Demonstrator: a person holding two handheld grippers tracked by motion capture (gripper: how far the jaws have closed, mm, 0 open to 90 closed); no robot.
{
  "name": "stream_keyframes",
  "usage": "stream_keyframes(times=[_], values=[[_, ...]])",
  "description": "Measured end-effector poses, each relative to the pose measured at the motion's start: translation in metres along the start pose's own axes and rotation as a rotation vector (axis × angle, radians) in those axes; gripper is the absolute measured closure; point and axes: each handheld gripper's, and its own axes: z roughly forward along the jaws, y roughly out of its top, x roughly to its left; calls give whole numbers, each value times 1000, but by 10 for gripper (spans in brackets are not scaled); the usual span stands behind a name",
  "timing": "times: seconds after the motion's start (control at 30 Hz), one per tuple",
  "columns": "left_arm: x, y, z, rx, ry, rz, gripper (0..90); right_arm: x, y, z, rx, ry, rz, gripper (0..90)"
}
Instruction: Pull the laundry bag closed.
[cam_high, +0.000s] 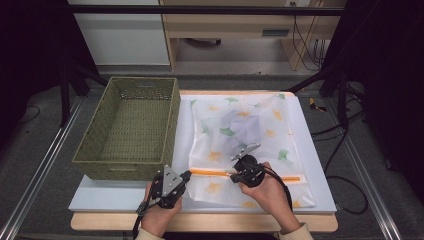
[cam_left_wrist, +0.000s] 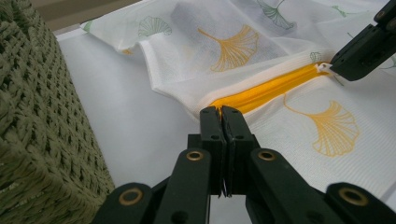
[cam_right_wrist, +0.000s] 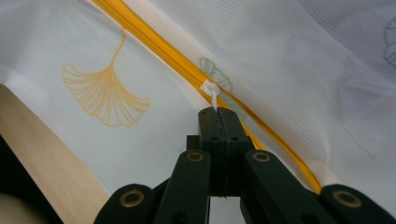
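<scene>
A white mesh bag (cam_high: 250, 135) printed with ginkgo leaves lies flat on the white table top, with a pale garment inside it. Its orange zipper (cam_high: 215, 173) runs across the near end. My left gripper (cam_high: 189, 174) is shut on the bag's edge at the zipper's left end; in the left gripper view its jaws (cam_left_wrist: 222, 112) meet right where the orange zipper (cam_left_wrist: 271, 86) begins. My right gripper (cam_high: 232, 175) is shut on the white zipper pull (cam_right_wrist: 210, 88), whose tab sits between the closed tips (cam_right_wrist: 218, 113). The left gripper view also shows the right gripper (cam_left_wrist: 334, 65) at the pull (cam_left_wrist: 322, 68).
An empty green woven basket (cam_high: 120, 170) stands on the table's left half, close beside my left gripper; its wall (cam_left_wrist: 42, 126) takes up the left side of the left gripper view. The table's wooden front edge (cam_right_wrist: 51, 158) lies just behind the bag.
</scene>
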Motion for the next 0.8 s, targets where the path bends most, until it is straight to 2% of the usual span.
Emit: stream_keyframes(times=[0.43, 0.8], values=[[1, -1, 0, 2, 4, -6, 885, -16, -10, -7, 0, -4, 42, 900], [1, -1, 0, 3, 5, -4, 886, -20, -14, -9, 4, -11, 51, 900]])
